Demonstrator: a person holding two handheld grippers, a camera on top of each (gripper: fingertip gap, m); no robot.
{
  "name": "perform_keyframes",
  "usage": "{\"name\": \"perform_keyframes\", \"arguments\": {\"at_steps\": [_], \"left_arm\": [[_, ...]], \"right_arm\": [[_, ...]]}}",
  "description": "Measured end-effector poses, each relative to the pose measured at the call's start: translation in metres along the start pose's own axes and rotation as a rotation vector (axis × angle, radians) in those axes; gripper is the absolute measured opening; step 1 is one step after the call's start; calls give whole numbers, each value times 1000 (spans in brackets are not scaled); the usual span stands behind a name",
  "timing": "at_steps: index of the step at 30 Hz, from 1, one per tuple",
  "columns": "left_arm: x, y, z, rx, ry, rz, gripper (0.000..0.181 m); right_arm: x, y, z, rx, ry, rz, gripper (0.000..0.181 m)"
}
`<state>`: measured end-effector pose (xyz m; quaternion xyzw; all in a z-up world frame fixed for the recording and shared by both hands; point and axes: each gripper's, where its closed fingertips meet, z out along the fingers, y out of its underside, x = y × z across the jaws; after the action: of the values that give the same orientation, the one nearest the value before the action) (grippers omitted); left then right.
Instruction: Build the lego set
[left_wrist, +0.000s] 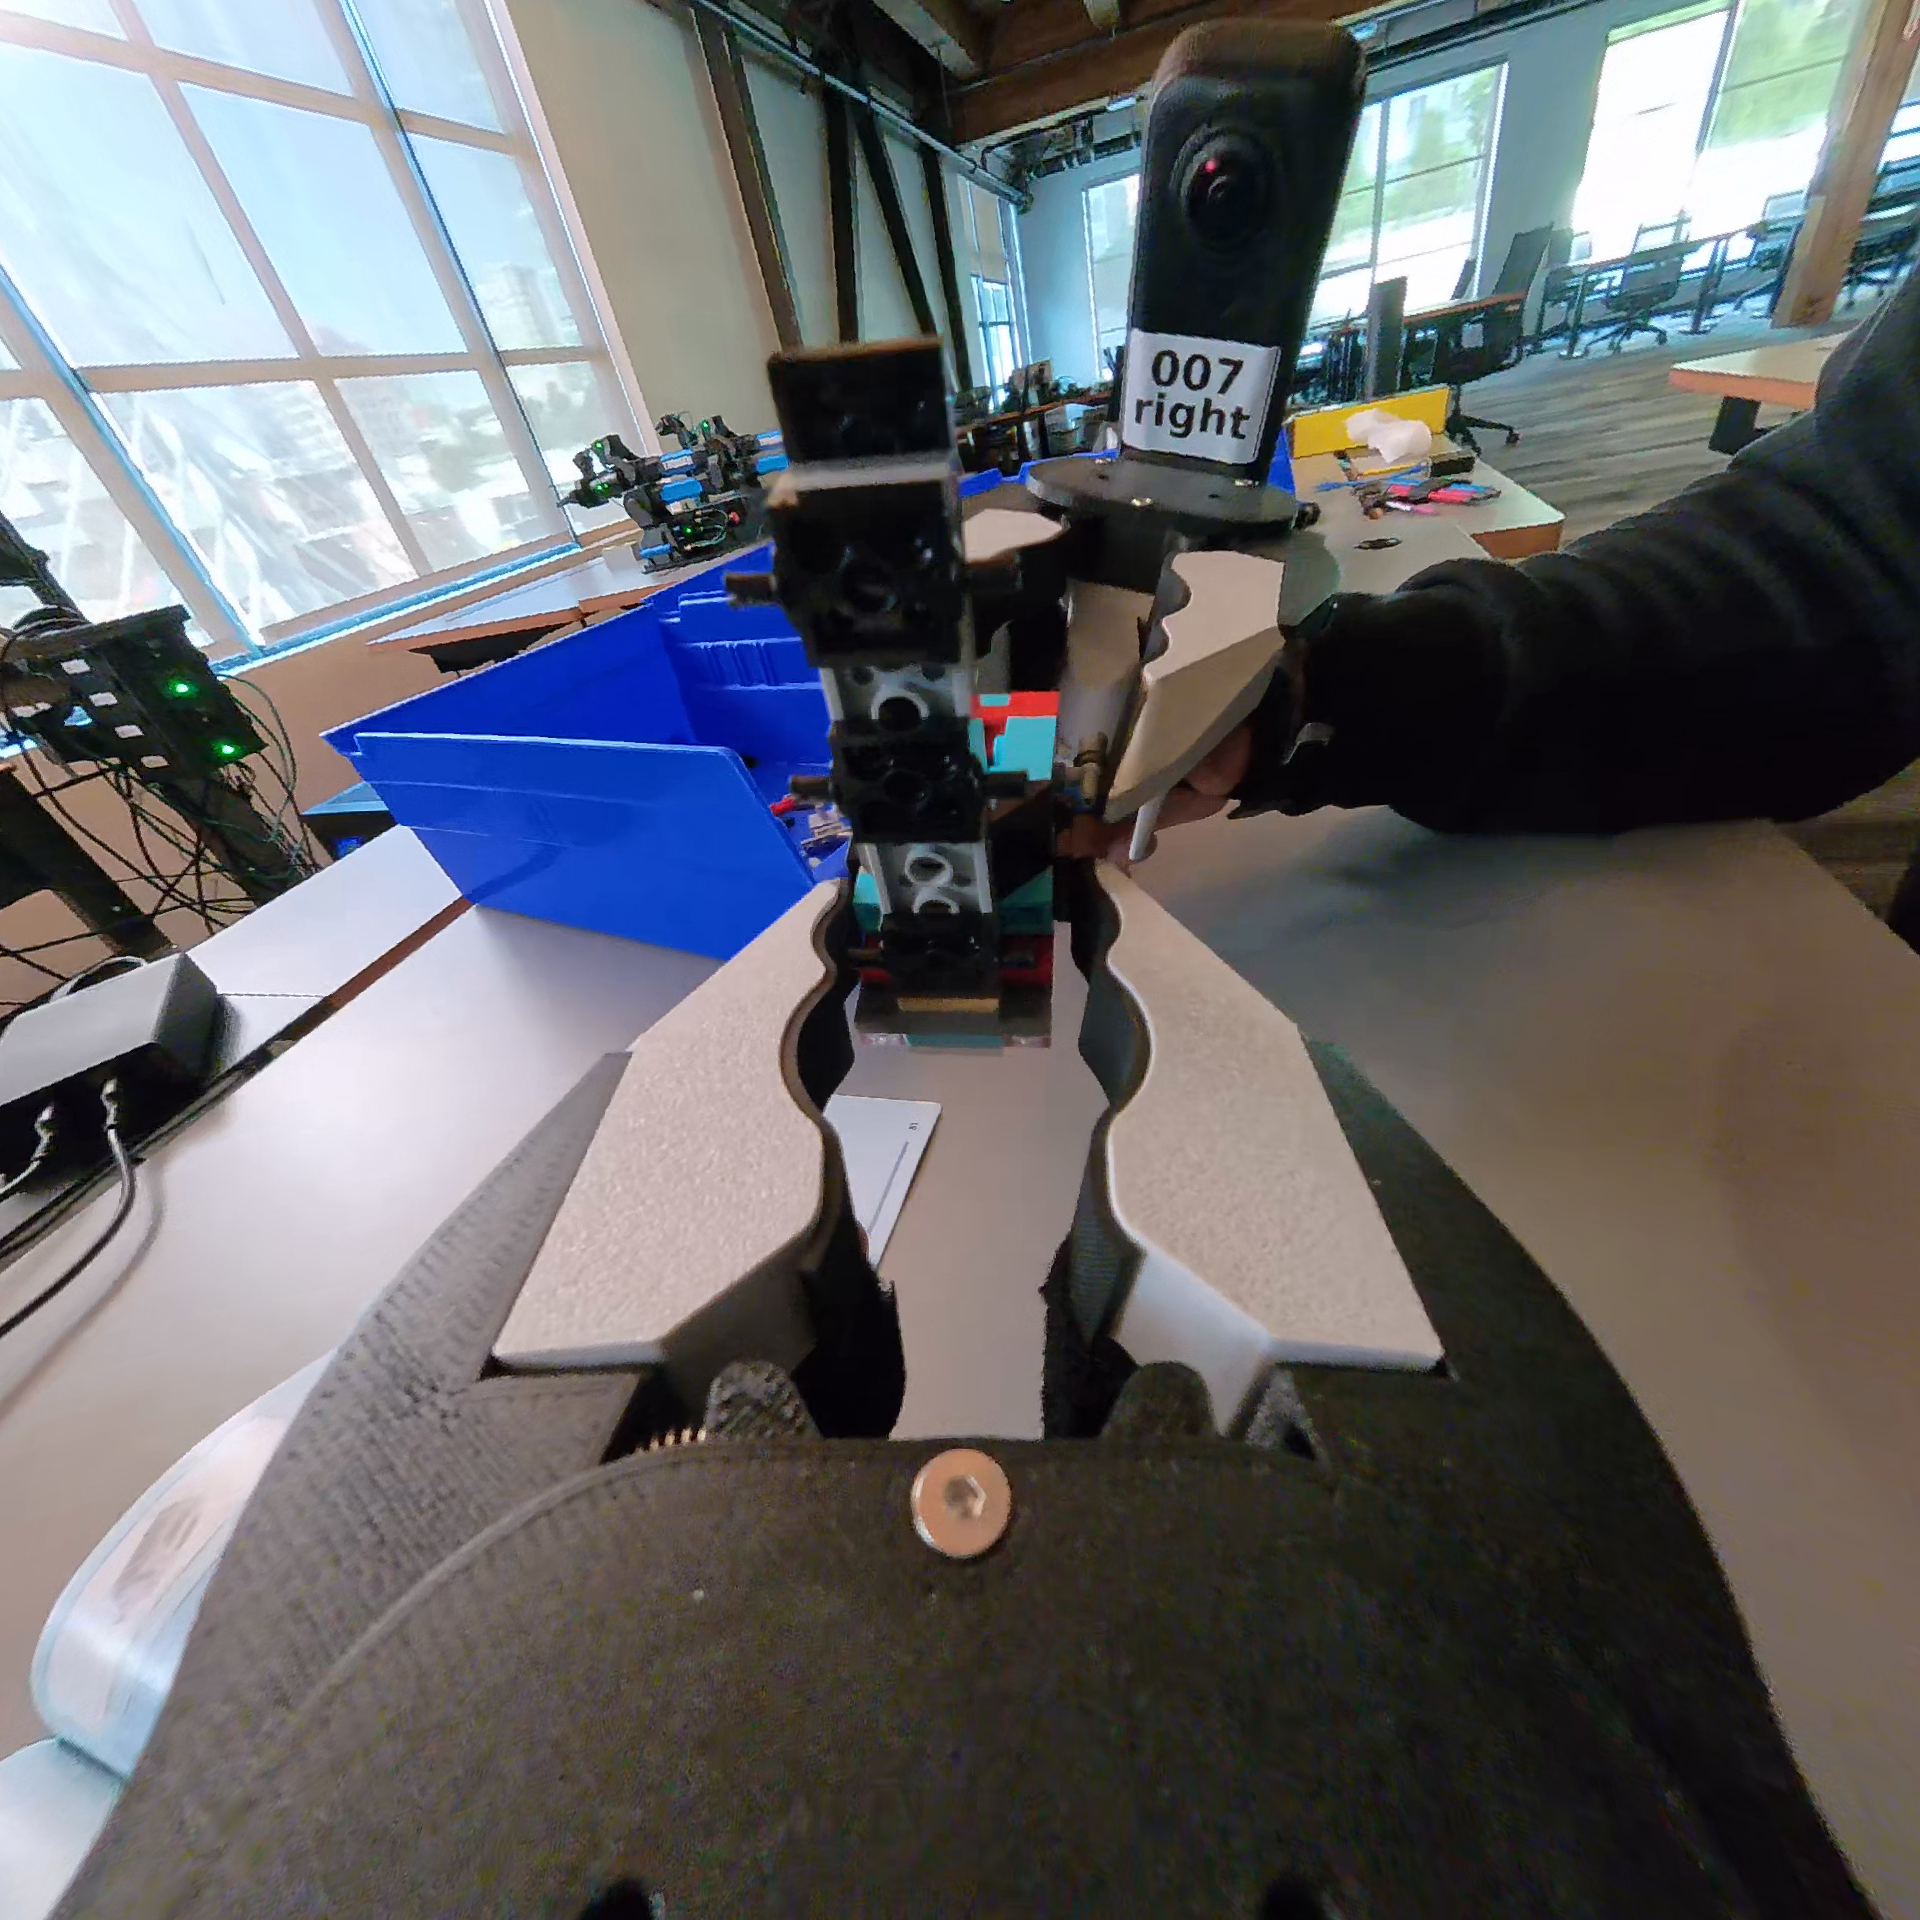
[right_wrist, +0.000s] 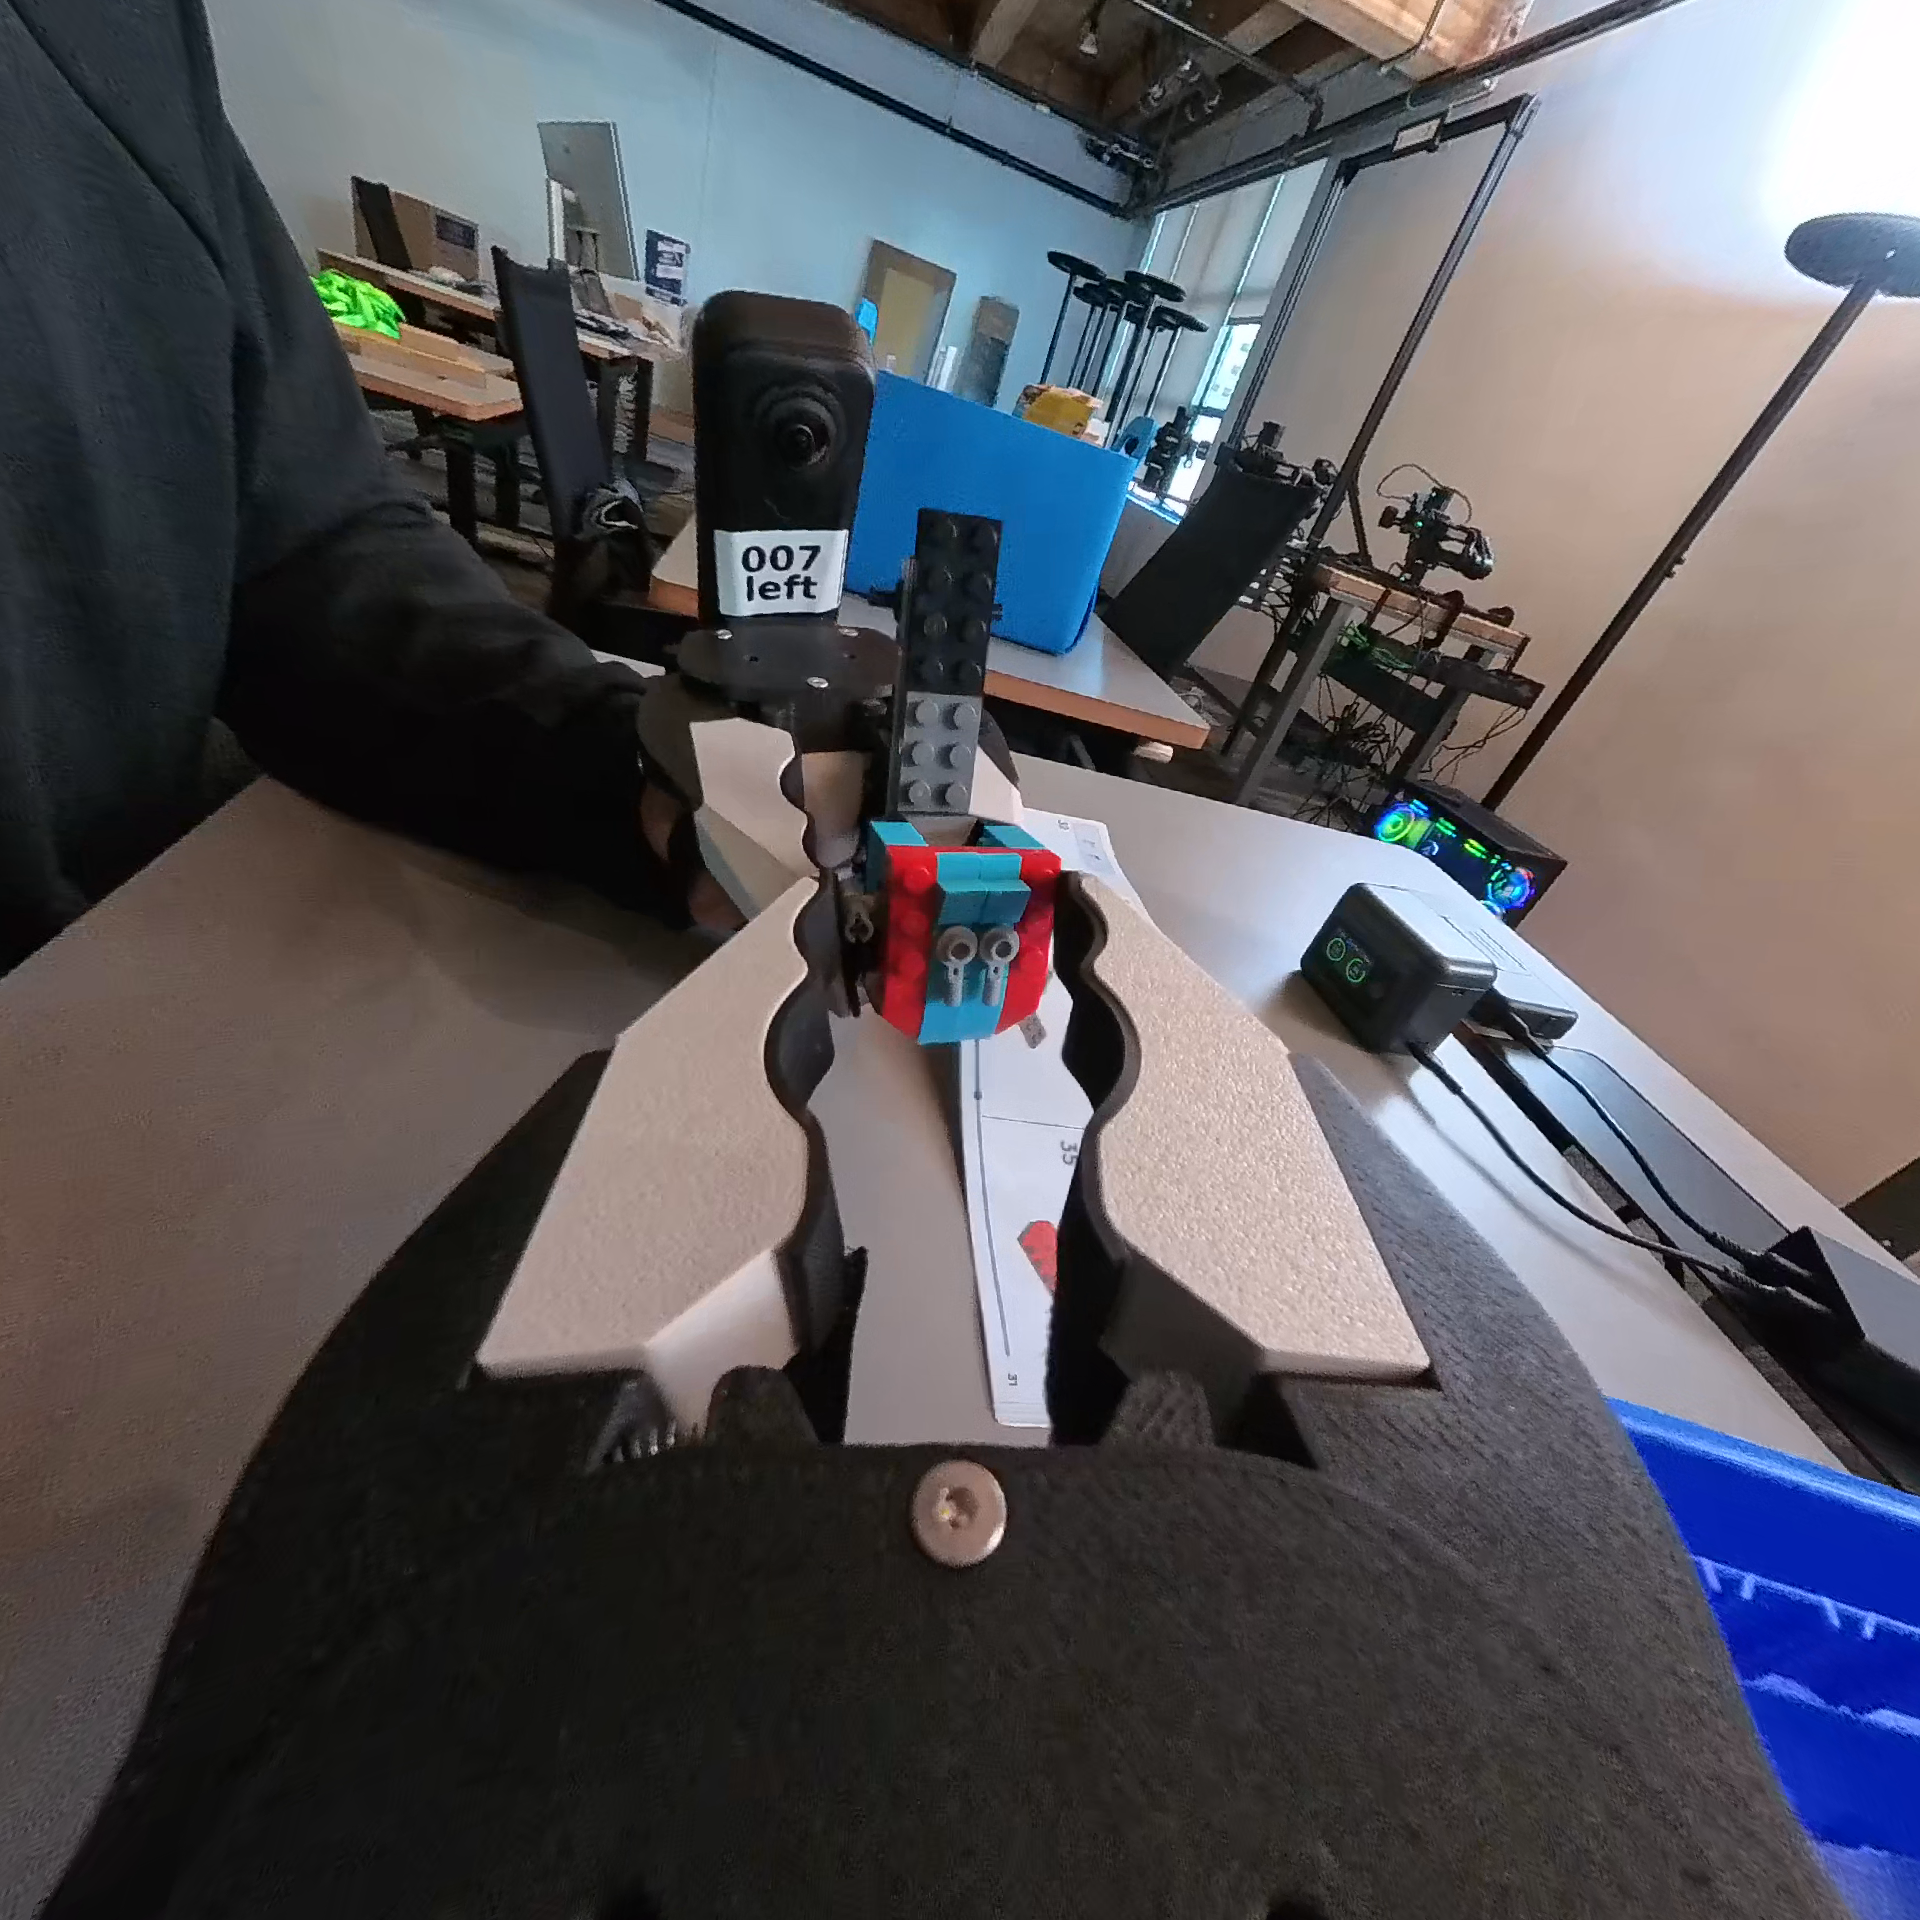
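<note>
The lego model is a red and teal block (right_wrist: 966, 935) with a long strip of black and grey plates (right_wrist: 940, 665) rising from it. It is held in the air above the grey table (right_wrist: 312, 987). My right gripper (right_wrist: 951, 914) is shut on the block from the near side. My left gripper (left_wrist: 961, 914) is shut on the model's lower end (left_wrist: 935, 997), and the studless underside of the strip (left_wrist: 894, 623) faces its camera. The two grippers face each other: a right gripper finger (left_wrist: 1195, 707) shows beyond the model, and a left gripper finger (right_wrist: 748, 821) shows behind the block.
An instruction booklet (right_wrist: 1023, 1122) lies on the table under the model. A blue bin (left_wrist: 582, 821) stands beside the model and shows at the corner of the right wrist view (right_wrist: 1808, 1621). A black power box (right_wrist: 1392, 966) with cables sits at the table edge. A dark sleeve (left_wrist: 1610, 675) reaches in. Left and right tips are no more than a few centimetres apart.
</note>
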<state>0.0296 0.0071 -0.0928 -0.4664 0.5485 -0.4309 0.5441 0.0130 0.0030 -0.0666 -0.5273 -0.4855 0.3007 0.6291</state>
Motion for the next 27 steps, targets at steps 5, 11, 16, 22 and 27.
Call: {"name": "perform_keyframes", "arguments": {"at_steps": [5, 11, 16, 22, 27], "left_arm": [[1, 4, 1, -25, -5, 28, 40], [-1, 4, 1, -26, -17, 34, 40], [-3, 5, 1, -41, -28, 37, 40], [-3, 9, 1, -71, -40, 62, 40], [-3, 12, 2, -97, -49, 95, 41]], "right_arm": [[-1, 3, 1, -27, -8, -5, 42], [0, 3, 2, -29, -5, 6, 42], [2, 5, 2, -53, 4, -2, 42], [1, 9, 2, -77, 0, -21, 42], [0, 12, 2, -108, -1, -46, 42]]}}
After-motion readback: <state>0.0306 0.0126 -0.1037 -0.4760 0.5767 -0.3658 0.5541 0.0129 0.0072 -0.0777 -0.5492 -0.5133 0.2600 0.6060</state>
